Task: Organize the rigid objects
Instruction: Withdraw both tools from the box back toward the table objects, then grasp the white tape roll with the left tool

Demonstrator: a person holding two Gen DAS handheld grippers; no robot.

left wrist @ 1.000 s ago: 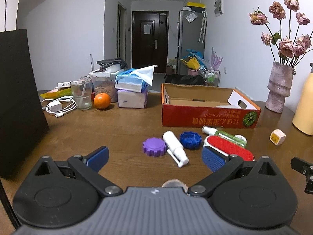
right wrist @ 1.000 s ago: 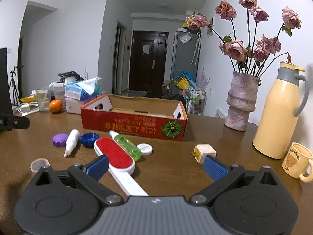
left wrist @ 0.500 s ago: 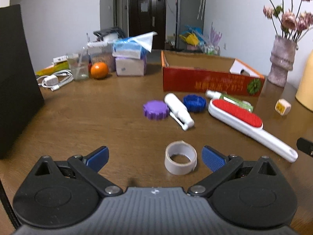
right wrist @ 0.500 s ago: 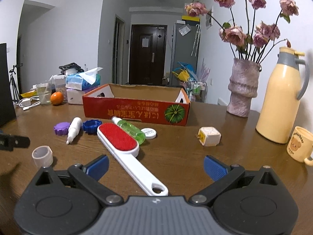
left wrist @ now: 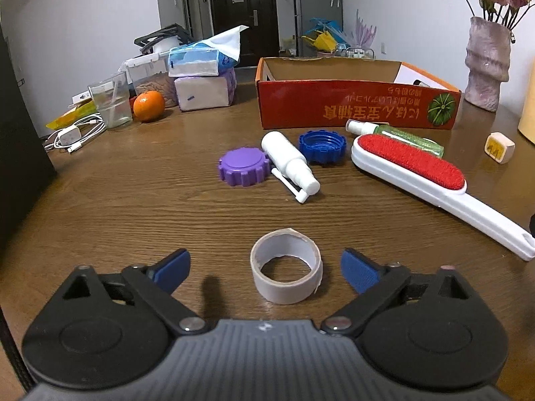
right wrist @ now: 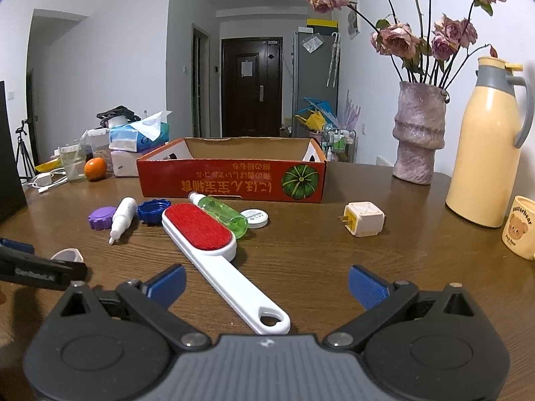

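Note:
My left gripper (left wrist: 265,269) is open, with a roll of tape (left wrist: 286,274) standing on the table between its blue fingertips. Beyond lie a purple cap (left wrist: 244,166), a white spray bottle (left wrist: 289,164), a blue cap (left wrist: 323,147), a green bottle (left wrist: 401,134) and a red-and-white lint brush (left wrist: 431,180). An open red cardboard box (left wrist: 354,107) stands behind them. My right gripper (right wrist: 265,285) is open, with the brush handle (right wrist: 240,294) between its fingers. A white plug cube (right wrist: 363,218) and a small white lid (right wrist: 254,218) lie further off.
A thermos (right wrist: 485,153), a bear mug (right wrist: 520,230) and a vase of dried roses (right wrist: 419,133) stand at the right. Tissue boxes (left wrist: 200,73), an orange (left wrist: 149,106), a glass (left wrist: 112,100) and a charger cable (left wrist: 73,132) sit at the back left. A black bag (left wrist: 16,153) stands at the left.
The left gripper has pulled back and tilted down, so the tape roll now shows between its fingers. The right gripper has pulled back slightly over the brush handle.

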